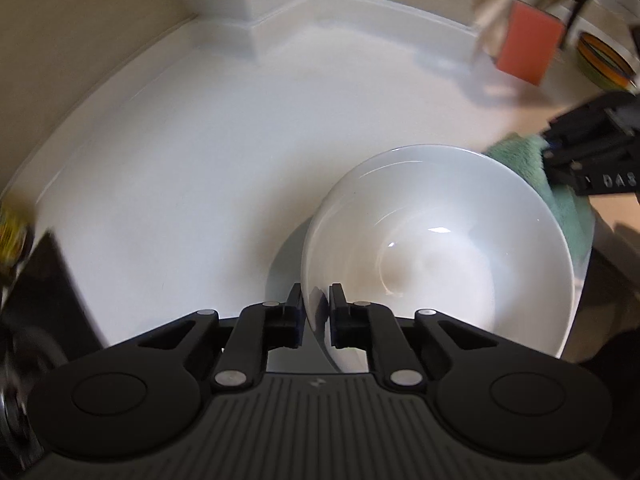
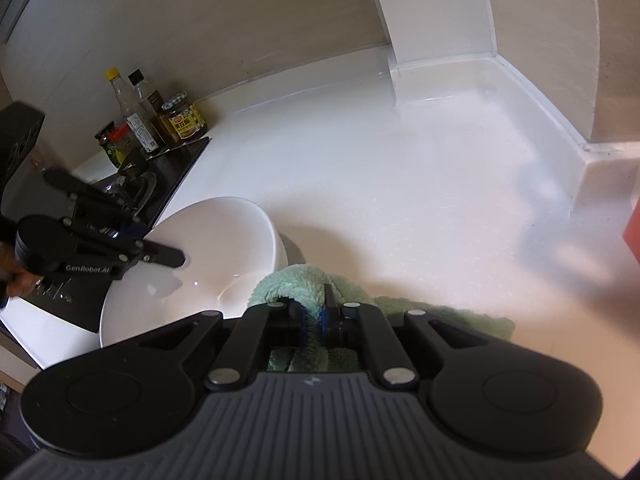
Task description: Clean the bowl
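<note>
- My left gripper [image 1: 316,312] pinched the near rim of the white bowl [image 1: 440,248], tilted on the white worktop [image 1: 180,160].
- My right gripper [image 2: 320,312] was clamped on the green cloth [image 2: 292,280], touching the bowl's right edge.
- An orange sponge [image 1: 528,42] stood further right.

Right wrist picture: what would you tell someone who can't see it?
The right gripper pinches a green cloth at the edge of a tilted white bowl. The left gripper grips the bowl's far rim, above a white counter with sauce bottles behind.
</note>
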The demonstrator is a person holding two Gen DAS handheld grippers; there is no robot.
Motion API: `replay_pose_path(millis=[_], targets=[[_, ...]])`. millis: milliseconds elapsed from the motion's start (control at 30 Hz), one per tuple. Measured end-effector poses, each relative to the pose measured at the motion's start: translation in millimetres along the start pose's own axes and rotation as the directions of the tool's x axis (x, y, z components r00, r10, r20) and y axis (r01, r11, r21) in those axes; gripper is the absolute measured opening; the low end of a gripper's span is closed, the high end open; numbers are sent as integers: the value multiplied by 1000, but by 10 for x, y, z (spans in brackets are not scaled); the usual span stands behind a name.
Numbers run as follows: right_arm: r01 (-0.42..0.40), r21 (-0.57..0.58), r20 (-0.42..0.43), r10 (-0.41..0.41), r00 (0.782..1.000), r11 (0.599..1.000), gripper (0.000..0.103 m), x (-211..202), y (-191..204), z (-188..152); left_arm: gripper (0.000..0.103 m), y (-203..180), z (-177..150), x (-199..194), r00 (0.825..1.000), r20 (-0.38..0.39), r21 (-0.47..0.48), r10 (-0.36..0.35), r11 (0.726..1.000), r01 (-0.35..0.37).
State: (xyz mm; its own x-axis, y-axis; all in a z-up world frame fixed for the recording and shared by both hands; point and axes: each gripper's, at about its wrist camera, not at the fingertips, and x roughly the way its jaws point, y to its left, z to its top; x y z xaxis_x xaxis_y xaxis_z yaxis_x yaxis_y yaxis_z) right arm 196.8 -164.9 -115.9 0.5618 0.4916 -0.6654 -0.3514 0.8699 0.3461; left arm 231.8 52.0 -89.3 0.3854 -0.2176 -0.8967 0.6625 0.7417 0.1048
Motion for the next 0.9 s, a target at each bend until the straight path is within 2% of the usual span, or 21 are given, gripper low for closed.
replay_pose_path(millis=[33,167,267,367,467,533,600,667,800,900], targets=[[3,2,1,-3,1000,1000,6,-1,-9,17,12,-9,69,32,1000,-5,62,-12,998,13],[20,-8,-1,-20,1000,1000,6,39,-54,111,14,-54,267,117,999,-21,206,-40,978,44],[25,-2,-2,-25,1000,1000,6,63,-86,145,14,-53,419,183,998,-26,217,-61,974,65],[21,24,5,-21,1000,1000,6,58,-103,125,17,-41,444,196,998,-36,113,-43,992,47],[3,53,13,-3,1000,999,6,45,-115,78,17,-72,272,69,999,-13,5,33,999,-33],[-6,70,16,5,1000,998,6,31,-109,34,17,-99,124,-56,997,20,-73,80,994,-79],[-8,81,15,7,1000,997,6,14,-93,-20,17,-98,-12,-153,994,46,-171,95,981,-86],[-6,81,15,5,1000,997,6,-18,-73,-61,15,-83,-73,-170,994,57,-207,93,975,-80],[-7,59,-13,8,1000,998,6,-59,-36,-123,8,-42,-37,-98,997,44,-119,58,992,-52],[-4,26,-37,5,999,1000,6,-56,-25,-92,9,-42,80,-42,999,33,26,17,999,-18]])
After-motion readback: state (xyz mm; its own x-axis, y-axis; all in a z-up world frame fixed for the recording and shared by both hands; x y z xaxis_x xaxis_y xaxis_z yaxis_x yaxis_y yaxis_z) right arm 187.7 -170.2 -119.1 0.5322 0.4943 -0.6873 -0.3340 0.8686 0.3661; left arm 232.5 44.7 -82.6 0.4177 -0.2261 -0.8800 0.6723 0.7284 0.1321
